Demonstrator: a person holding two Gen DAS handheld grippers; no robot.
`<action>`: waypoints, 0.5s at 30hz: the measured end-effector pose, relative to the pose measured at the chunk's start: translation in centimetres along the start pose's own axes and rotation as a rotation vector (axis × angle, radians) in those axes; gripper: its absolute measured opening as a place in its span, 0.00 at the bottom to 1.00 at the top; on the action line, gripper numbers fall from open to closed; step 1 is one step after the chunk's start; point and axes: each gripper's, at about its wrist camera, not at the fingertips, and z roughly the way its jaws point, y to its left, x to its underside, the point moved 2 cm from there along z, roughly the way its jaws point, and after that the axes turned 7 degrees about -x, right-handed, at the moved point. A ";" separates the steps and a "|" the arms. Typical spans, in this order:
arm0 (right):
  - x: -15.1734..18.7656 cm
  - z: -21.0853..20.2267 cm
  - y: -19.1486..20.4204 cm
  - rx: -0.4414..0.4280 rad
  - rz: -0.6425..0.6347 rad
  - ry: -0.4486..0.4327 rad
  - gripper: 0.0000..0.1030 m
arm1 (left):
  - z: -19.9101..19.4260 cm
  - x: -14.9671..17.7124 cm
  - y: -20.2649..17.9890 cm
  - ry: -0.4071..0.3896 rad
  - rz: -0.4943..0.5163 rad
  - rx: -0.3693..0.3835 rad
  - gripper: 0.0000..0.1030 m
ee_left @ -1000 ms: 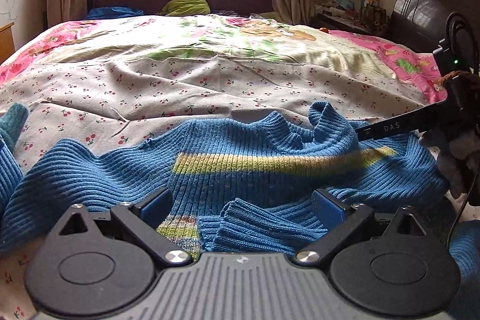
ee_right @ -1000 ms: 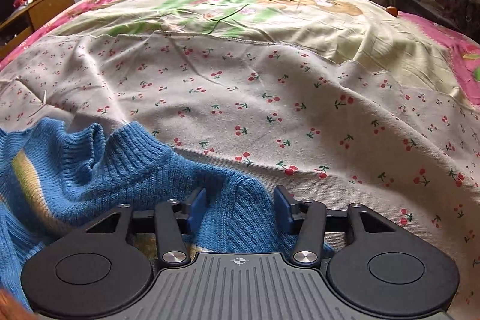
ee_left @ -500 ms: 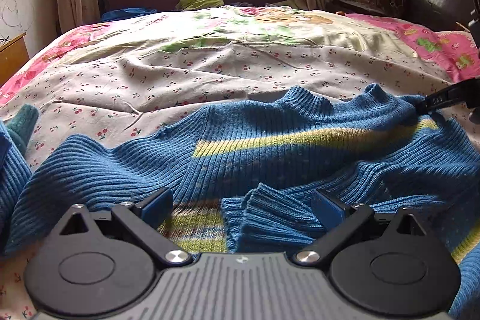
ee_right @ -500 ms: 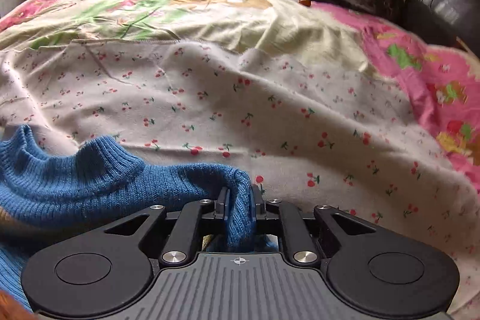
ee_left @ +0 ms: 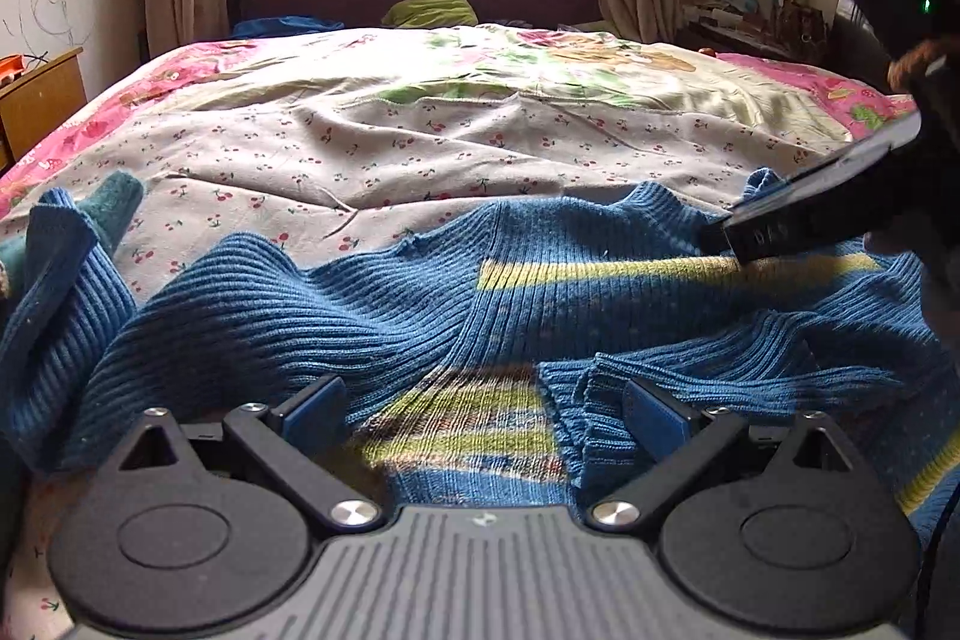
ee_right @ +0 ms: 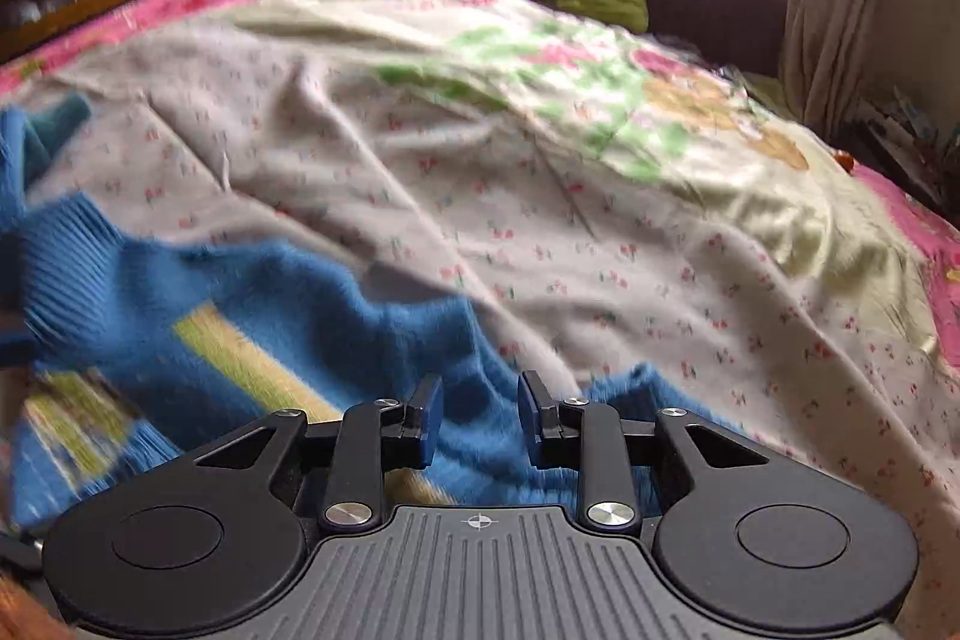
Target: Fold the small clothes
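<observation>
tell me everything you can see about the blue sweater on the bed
The blue sweater is a ribbed knit with yellow-green stripes and a ribbed collar. It lies rumpled and spread across the cherry-print sheet, one sleeve trailing left, a cuff folded near the front. The left gripper hovers open over its striped hem. The right gripper, whose jaws have just been opening, sits open over its far edge, with knit showing between the pads.

Left gripper (ee_left: 486, 415) hovers wide open over the blue sweater (ee_left: 420, 292) on the bed (ee_left: 420, 148). A folded sleeve cuff (ee_left: 591, 415) touches its right pad. Right gripper (ee_left: 798, 220) sits over the collar.
</observation>
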 end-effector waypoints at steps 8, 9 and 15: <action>2.4 -5.9 2.3 -0.227 -0.137 -0.081 0.26 | -2.7 0.1 1.9 -0.020 -0.038 0.028 1.00; 2.7 -5.6 3.0 -0.234 -0.180 -0.058 0.26 | -3.0 0.1 2.0 -0.017 -0.050 0.036 1.00; 3.4 -3.4 6.3 -0.294 -0.358 0.039 0.26 | -4.3 0.8 1.9 -0.038 -0.041 0.030 1.00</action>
